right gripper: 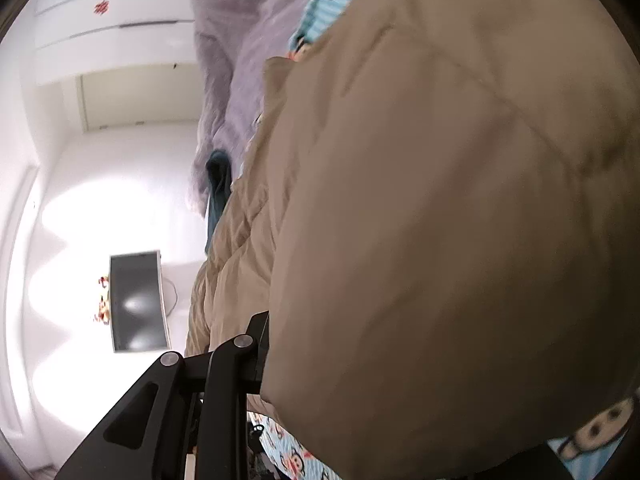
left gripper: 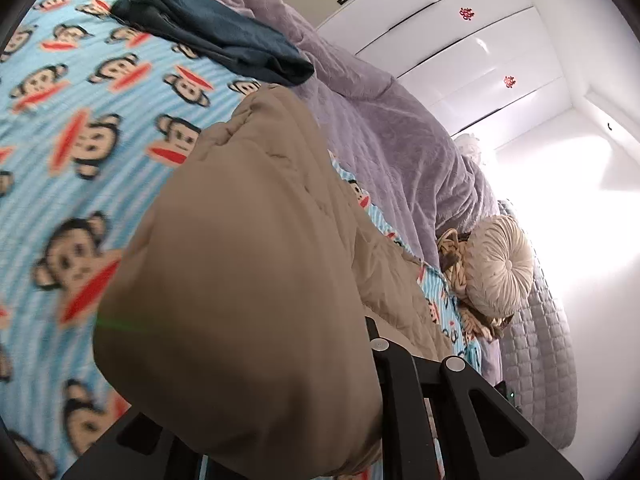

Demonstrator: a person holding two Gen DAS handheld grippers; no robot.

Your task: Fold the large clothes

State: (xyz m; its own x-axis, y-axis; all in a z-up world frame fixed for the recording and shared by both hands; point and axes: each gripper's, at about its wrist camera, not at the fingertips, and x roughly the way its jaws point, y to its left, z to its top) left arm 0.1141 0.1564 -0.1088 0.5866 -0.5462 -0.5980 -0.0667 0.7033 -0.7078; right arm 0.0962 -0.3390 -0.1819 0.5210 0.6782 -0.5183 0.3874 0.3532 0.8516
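A: Where is the padded tan quilted coat (left gripper: pixel 248 280)?

B: Half lifted off the pale-blue striped bedsheet printed with monkey faces (left gripper: pixel 80 128). The left gripper (left gripper: pixel 360 376) is pinching a thick bunch of it, and the cloth balloons right over the lens. In the right wrist view the right gripper (right gripper: pixel 268 360) is clamped on another fold of the same coat.

A: What could go wrong?

B: The padding is slick and bulky, so I judge a bunch could slide out of either pinch as the weight comes up. If one side lets go, the coat drops crooked.

A: Anything nearby?

B: A crumpled dark teal garment (left gripper: pixel 224 40) and a rumpled lilac plush blanket (left gripper: pixel 392 128) lie beyond. A swinging hem could drag them.
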